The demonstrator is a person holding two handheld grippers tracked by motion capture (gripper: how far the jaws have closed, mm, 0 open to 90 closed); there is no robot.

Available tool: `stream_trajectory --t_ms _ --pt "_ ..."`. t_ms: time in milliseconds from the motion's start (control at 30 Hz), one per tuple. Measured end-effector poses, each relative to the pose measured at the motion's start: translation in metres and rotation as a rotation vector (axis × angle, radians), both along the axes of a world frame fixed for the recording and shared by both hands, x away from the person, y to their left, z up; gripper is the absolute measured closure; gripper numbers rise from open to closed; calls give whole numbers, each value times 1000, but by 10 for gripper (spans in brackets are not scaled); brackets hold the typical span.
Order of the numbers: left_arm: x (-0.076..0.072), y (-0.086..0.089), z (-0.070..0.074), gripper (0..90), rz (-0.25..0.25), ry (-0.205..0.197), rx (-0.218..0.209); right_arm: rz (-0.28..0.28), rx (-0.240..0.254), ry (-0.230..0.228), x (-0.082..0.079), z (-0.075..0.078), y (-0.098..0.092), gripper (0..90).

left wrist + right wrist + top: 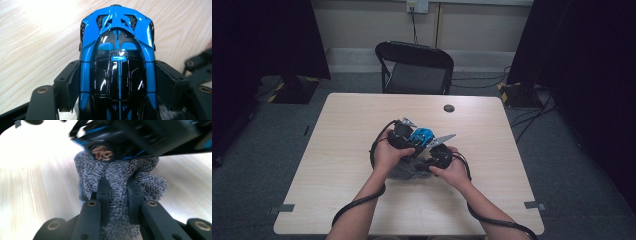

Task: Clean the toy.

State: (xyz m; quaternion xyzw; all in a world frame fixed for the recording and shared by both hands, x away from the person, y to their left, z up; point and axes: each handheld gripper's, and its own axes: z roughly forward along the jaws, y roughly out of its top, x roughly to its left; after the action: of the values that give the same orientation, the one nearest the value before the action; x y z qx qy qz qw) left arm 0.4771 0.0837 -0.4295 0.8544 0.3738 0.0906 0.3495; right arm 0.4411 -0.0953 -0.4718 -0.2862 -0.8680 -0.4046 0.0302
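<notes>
Both hands meet mid-table: left tongs [117,82] clamp the blue toy car [117,50], right tongs [117,192] pinch the grey cloth [120,177].

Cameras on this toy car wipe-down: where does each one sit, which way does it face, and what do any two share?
High view: above the person's side, looking forward and down at the table; both forearms, left gripper, right gripper.
Left gripper view: rides that gripper, looking along its jaws clamping the blue toy car.
Right gripper view: rides that gripper, looking along its jaws pinching the grey cloth.
Shared: the car in the high and left gripper views; the cloth in the high and right gripper views.
</notes>
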Motion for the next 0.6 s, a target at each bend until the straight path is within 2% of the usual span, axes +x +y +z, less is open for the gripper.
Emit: stream_trajectory --t_ms 100,300,500,533,600 --pt "2 2 -1 282 28 -3 -20 22 -13 5 -2 1 2 767" --pt "7 12 2 282 60 -19 -26 40 -34 6 -2 2 1 766" --pt "10 22 7 282 81 -25 -24 59 -64 11 -3 3 -3 766" --pt "11 25 7 282 76 -26 -6 61 -70 7 -4 4 -4 765" --pt "11 28 7 282 78 -26 -2 56 -76 1 -4 7 -8 765"
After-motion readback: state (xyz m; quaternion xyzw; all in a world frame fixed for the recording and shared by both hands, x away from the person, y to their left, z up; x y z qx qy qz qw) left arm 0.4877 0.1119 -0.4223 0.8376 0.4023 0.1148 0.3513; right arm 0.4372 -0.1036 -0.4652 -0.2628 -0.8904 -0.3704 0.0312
